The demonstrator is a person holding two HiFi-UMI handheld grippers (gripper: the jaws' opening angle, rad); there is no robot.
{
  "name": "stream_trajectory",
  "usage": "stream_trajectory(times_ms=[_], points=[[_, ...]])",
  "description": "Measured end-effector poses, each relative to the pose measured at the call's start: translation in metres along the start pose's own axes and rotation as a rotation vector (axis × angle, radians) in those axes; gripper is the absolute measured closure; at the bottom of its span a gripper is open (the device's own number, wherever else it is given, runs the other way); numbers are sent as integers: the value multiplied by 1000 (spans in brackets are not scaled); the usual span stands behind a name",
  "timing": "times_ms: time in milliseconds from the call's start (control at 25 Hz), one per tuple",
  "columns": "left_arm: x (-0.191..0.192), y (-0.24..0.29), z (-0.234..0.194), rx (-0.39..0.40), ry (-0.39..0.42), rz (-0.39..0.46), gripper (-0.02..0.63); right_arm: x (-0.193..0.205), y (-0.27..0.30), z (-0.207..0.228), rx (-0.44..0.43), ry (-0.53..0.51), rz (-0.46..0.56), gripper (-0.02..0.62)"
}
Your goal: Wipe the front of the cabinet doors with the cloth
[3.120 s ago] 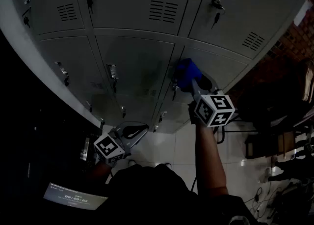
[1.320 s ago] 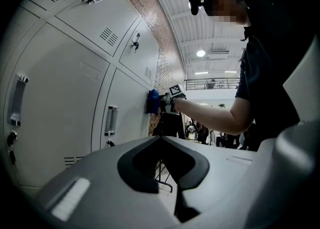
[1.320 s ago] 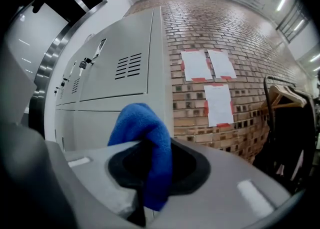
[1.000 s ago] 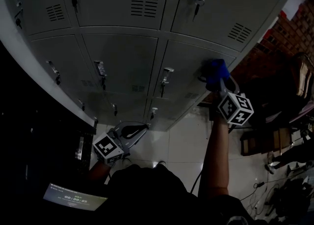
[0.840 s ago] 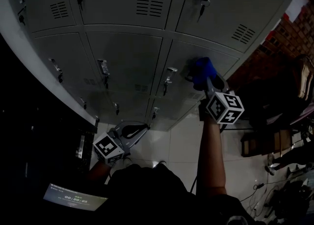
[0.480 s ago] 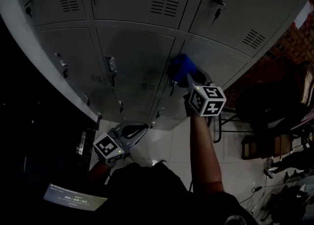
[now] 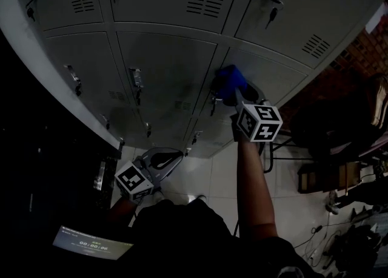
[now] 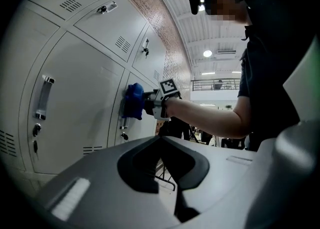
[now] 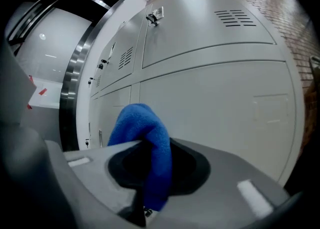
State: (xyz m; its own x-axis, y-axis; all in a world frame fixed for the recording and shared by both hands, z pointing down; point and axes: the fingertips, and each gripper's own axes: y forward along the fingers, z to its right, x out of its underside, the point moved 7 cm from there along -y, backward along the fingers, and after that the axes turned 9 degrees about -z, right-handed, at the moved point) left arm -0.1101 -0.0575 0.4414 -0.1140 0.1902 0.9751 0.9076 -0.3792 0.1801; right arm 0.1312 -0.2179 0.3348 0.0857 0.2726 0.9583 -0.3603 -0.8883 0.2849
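Right hand-held gripper [image 9: 150, 175] is pinching the blue cloth [image 9: 142, 128]. The cloth is bunched between the jaws and sticks out ahead of them.

Head view: the right arm is stretched out to the lockers. The cloth is pressed on the front of a middle-row door [image 7: 273, 73], at that door's left edge, over the top of its latch [image 7: 213, 103]. Left gripper view agrees: the cloth touches the door, with the lower end of the latch and a key showing just below it.

Left hand-held gripper [image 8: 161, 143] is held low near the person's body, well apart from the doors. Its jaws are pressed together with nothing between them.

Doors are grey metal. The upper row has vent slots [image 7: 203, 2]. The door left of the cloth has its own handle [image 7: 136, 78].

Light floor tile [image 7: 212, 176] below the lockers, brick wall [image 7: 364, 49] at right. A small lit screen [image 7: 91, 245] sits at lower left of the head view; its digits are too small to read.
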Motion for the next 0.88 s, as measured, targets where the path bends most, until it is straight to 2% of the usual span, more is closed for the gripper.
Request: stream_trajectory(times_ms=[400,880], points=[[-3,30,7,58,15,-4,603,12,-42,69,113,41,-11,526],[-6,59,22,100,16,-22,603,38,-99,166,304,106,-23,526]])
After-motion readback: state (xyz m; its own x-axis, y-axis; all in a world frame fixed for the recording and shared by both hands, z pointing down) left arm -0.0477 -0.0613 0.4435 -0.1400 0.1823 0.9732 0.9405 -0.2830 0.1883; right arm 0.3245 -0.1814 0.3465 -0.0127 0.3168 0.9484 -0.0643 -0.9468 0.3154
